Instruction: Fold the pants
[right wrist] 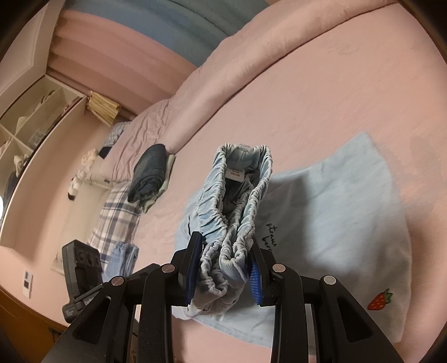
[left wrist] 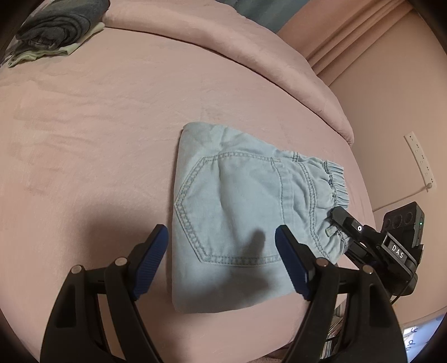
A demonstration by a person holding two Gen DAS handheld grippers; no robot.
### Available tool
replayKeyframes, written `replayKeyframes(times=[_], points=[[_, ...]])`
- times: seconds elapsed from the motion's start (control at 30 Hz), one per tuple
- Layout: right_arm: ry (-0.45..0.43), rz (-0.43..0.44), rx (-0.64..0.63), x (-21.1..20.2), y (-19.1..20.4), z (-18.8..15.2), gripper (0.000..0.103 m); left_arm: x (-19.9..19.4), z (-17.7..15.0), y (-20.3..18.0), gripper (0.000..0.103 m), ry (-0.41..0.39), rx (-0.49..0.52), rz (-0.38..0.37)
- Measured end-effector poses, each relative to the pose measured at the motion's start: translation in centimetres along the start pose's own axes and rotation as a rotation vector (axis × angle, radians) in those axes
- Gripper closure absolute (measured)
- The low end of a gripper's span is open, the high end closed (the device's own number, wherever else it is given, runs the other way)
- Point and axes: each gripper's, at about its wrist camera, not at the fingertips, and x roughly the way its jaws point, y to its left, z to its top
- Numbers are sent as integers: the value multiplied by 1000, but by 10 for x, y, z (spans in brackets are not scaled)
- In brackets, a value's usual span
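Light-blue denim pants (left wrist: 229, 201) lie folded into a rough square on the pink bed (left wrist: 97, 139), back pocket facing up. My left gripper (left wrist: 220, 231) hovers open over their near part, nothing between its blue pads. My right gripper (left wrist: 339, 220) reaches in from the right and is shut on the elastic waistband (left wrist: 335, 181). In the right wrist view the bunched waistband (right wrist: 237, 195) rises from between the pads of the right gripper (right wrist: 226, 245), its white size label showing. Pale blue fabric with a stitched strawberry (right wrist: 380, 301) spreads flat to the right.
A stack of folded dark clothes (left wrist: 56, 25) (right wrist: 148, 173) sits at the far side of the bed beside a rolled pink duvet (left wrist: 251, 55). A plaid cloth (right wrist: 117, 217) lies near the bed's edge. A power strip (left wrist: 421, 162) hangs on the wall, and open shelves (right wrist: 33, 125) stand beyond.
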Motion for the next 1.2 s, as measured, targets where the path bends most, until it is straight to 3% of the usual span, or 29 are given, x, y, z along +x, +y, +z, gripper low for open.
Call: replayKeyframes(times=[1.2], points=[[-91,-68,141,-29,-39,-7,70,22,17,-23,24,61,90,-19]])
